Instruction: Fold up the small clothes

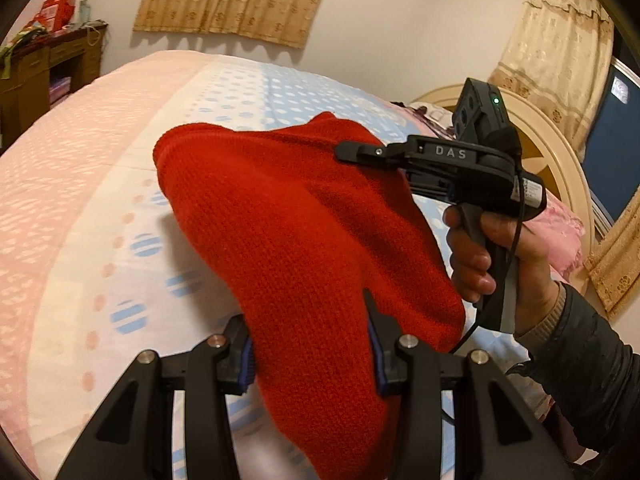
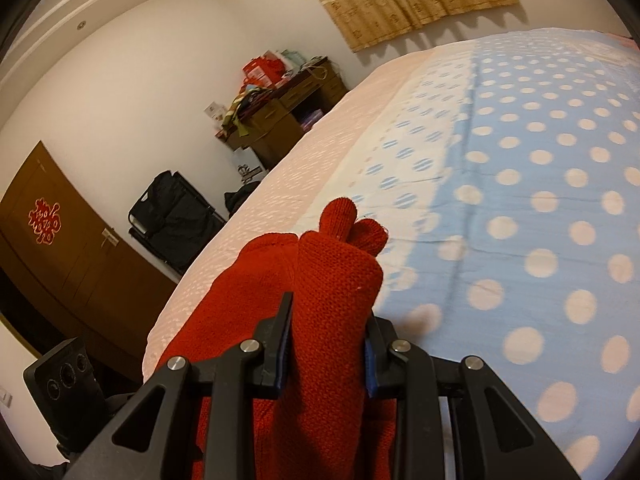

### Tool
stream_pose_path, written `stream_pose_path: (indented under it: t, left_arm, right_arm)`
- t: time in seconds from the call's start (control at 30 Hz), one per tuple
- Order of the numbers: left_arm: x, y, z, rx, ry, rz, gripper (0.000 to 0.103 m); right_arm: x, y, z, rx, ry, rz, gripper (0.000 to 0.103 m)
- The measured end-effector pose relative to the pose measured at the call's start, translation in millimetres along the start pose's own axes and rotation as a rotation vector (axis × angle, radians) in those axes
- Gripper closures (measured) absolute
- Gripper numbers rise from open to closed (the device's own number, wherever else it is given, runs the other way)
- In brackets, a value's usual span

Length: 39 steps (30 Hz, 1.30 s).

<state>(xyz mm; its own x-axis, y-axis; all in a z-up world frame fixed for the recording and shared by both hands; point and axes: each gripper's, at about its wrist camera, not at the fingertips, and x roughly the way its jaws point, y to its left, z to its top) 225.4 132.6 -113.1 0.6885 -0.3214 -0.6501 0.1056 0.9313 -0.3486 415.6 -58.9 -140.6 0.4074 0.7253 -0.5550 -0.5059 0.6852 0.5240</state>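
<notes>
Left wrist: red knit garment [image 1: 304, 240] stretches between both gripping claws [image 1: 312, 356] [image 2: 326, 344].

Support: wide bed [image 1: 100, 152] [image 2: 520, 208] with a cream wooden headboard [image 1: 560, 160].
Cover: cotton sheet [image 1: 60, 208] [image 2: 500, 140] in three bands: pale pink with white flecks, white with striped blue ovals, light blue with cream dots.
On the bed: pink frilled pillow [image 1: 560, 232] at the headboard end.
</notes>
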Motion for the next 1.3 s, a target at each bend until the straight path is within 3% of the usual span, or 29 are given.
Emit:
stream_pose_path:
  t: [0.57, 0.87, 1.03, 1.13, 1.2, 1.3]
  left_arm:
    - [-33.0, 54.0, -32.3, -0.131, -0.039, 0.114, 0.059]
    - [-18.5, 82.3, -58.5, -0.207, -0.012, 0.136, 0.057]
    - [-14.3, 86.5, -62.2, -0.240, -0.023, 0.148, 0.037]
    - [-13.4, 90.6, -63.6, -0.237, -0.023, 0.166, 0.031]
    - [-12.6, 93.5, -62.6, -0.253, -0.027, 0.156, 0.031]
    - [-10.6, 90.9, -61.6, -0.248, -0.031, 0.161, 0.030]
  right_arm:
    - [101.9, 72.4, -8.4, -0.087, 0.154, 0.051, 0.074]
    - [153.2, 68.2, -23.6, -0.066, 0.244, -0.041, 0.074]
    - [142.0, 72.7, -27.0, -0.113, 0.206, -0.090, 0.062]
    - [115.2, 81.6, -29.1, -0.138, 0.151, -0.077, 0.062]
    - [91.8, 89.8, -35.7, -0.149, 0.122, -0.007, 0.062]
    - [71.3, 100.4, -57.6, -0.179, 0.137, 0.101, 0.053]
